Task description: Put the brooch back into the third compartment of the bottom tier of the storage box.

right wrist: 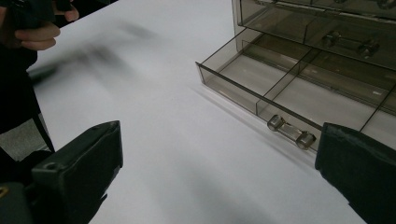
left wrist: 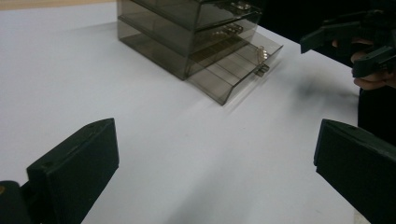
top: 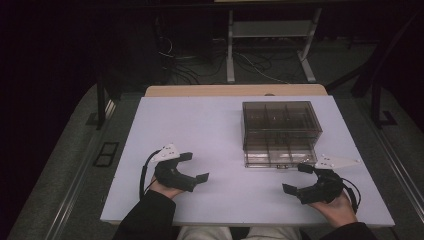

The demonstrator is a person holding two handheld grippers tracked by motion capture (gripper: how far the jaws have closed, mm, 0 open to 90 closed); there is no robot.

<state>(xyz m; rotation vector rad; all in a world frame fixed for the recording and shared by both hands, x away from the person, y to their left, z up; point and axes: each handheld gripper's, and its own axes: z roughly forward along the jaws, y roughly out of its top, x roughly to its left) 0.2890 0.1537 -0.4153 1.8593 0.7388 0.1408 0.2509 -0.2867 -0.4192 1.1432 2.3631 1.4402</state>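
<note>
Both our hands rest low at the near edge of the white tabletop (top: 210, 125), left tongs (top: 192, 167) and right tongs (top: 297, 178) gaping wide, empty. Beside the right tongs, the smoky drawer box (top: 280, 131) has its bottom drawer (right wrist: 299, 88) pulled out.

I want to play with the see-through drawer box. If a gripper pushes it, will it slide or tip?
The box would probably slide, not tip: it sits low and wide on the smooth table. It looks like thin, stiff plastic and its compartments look empty, so it is likely light. The bottom drawer stands pulled out, so a push there may just close it.
</note>
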